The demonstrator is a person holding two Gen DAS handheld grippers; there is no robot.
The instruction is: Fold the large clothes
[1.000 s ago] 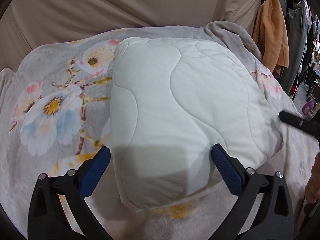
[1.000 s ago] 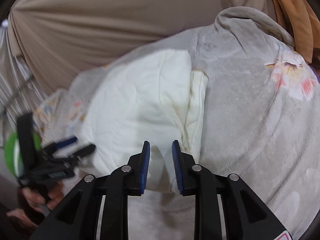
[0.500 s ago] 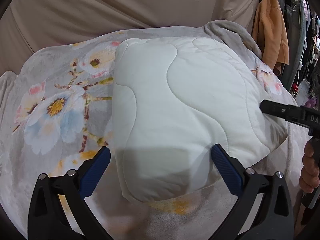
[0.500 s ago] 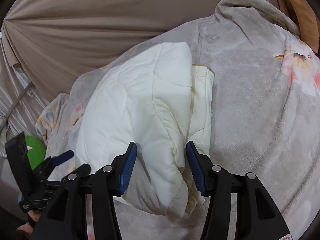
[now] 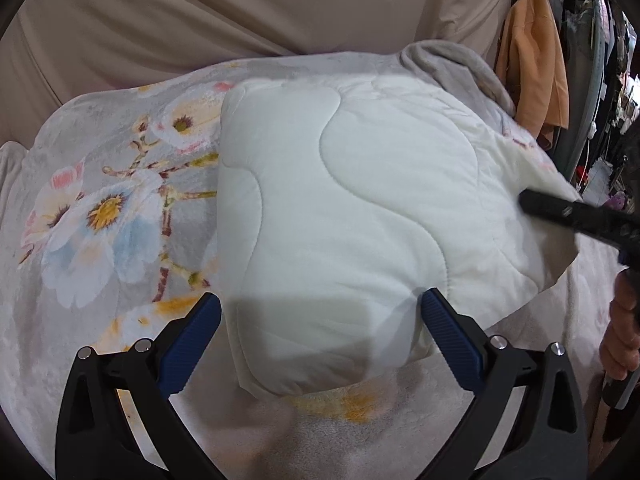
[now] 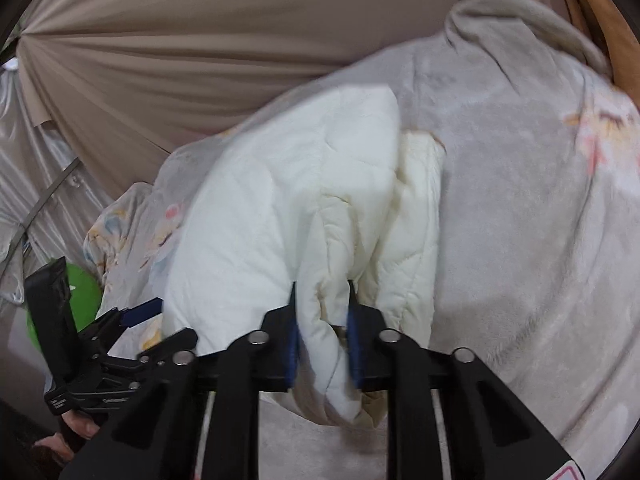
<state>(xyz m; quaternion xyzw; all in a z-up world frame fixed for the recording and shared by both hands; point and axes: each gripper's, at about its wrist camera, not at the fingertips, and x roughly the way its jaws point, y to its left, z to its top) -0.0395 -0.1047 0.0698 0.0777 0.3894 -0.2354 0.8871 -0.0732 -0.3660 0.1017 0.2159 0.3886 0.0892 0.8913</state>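
Observation:
A folded white quilted garment [image 5: 344,216] lies on a grey floral blanket [image 5: 100,216]. My left gripper [image 5: 320,332] is open, its blue pads on either side of the garment's near edge. In the right wrist view, my right gripper [image 6: 322,340] is shut on a thick fold at the garment's [image 6: 280,216] right-hand edge, lifting it slightly. The right gripper also shows in the left wrist view [image 5: 576,216] at the garment's right edge. The left gripper shows in the right wrist view [image 6: 136,320] at the left.
The blanket [image 6: 520,220] covers a bed with a beige curtain [image 5: 240,12] behind. An orange garment [image 5: 536,64] hangs at the back right beside a cluttered rack. A green object [image 6: 80,300] sits at the far left.
My right gripper opened, moved onto the garment's right edge, then closed on a thick fold there. The left gripper stayed open and nearly still.

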